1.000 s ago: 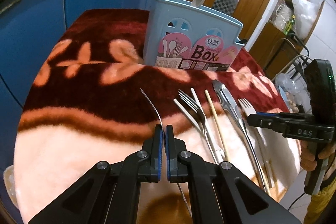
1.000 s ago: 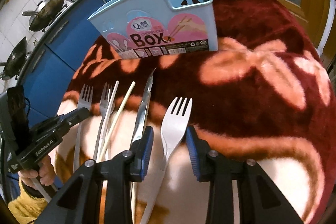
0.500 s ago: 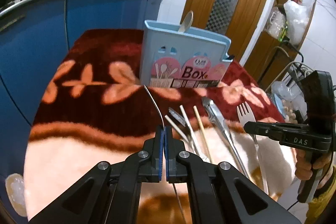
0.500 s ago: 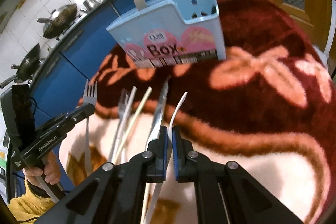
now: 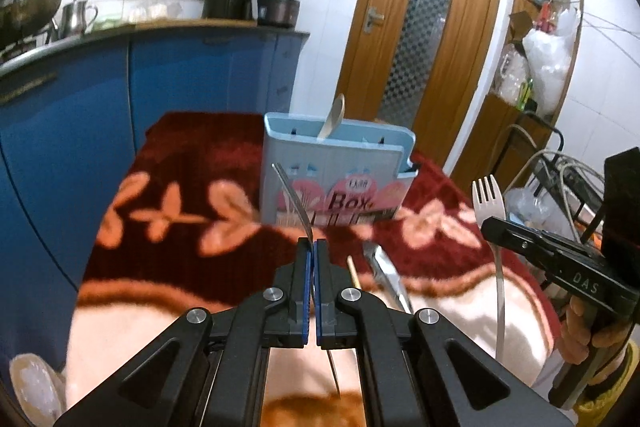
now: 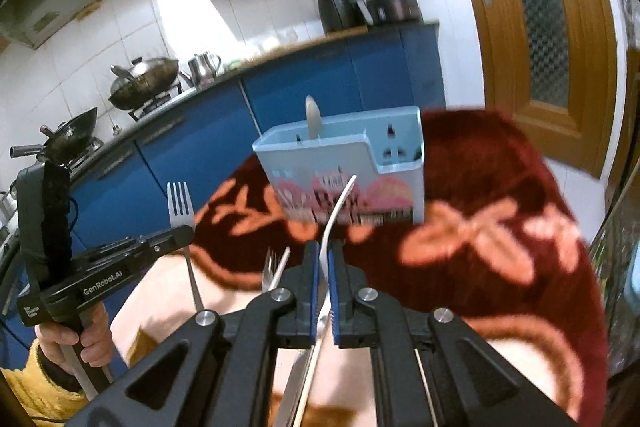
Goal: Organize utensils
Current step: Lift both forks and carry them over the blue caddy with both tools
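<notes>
STEP: carrying forks to box | left claw (image 5: 312, 247) clenching metal fork (image 5: 291, 195); right claw (image 6: 323, 259) clenching white fork (image 6: 339, 209); both airborne, near side of blue utensil box (image 5: 334, 183) on table (image 5: 192, 187) | NEXT: tilting handles down over box's open top.

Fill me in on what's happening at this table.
A person is sorting cutlery into the blue box. The left tool is shut on a metal fork, the right tool on a white fork, both held above the blanket. A spoon already stands in the box; other utensils lie below.
</notes>
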{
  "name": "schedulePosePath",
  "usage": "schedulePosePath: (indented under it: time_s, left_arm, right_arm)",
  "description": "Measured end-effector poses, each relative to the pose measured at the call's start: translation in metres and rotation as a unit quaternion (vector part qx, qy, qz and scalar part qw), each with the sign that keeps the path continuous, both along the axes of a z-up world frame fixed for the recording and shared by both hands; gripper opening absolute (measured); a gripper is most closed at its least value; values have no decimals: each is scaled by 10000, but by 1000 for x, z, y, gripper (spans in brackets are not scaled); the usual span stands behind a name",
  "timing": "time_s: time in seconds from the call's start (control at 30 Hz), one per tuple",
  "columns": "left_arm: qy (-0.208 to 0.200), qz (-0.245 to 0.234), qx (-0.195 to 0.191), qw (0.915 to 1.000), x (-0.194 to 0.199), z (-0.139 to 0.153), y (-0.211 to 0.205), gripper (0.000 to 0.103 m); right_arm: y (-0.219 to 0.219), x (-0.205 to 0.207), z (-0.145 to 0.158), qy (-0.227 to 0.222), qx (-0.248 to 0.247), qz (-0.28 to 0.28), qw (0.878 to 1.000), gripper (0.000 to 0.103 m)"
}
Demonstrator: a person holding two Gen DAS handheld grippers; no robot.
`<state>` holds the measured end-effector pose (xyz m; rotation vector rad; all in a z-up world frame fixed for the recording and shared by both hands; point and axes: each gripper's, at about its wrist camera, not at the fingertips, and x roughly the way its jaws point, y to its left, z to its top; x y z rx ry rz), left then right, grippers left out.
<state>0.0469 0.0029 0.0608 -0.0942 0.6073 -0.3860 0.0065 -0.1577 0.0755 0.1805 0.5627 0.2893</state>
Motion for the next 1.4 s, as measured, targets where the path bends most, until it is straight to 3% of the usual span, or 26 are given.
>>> schedulePosePath:
  time_s: [0.2,0.8,1.03,1.4]
  left_arm:
    - [-349,25,-30,9994,8,26,-2,1]
    - [-1444,428,202,9884,76,102,-11,1]
    - [-1554,562,246,9860,104,101,-18,1]
    - [-1290,484,236,9902,139,66,-26,1]
  right_arm:
    - [5,2,16,-462,-151,-79,9988,6]
    - [-9,44,40,-949,-78,-374,9948,6]
    - [-11,66,47,-1223,-339,-631,9899,6]
    - [-15,110,57,-1828,-714,-1155,9737,6]
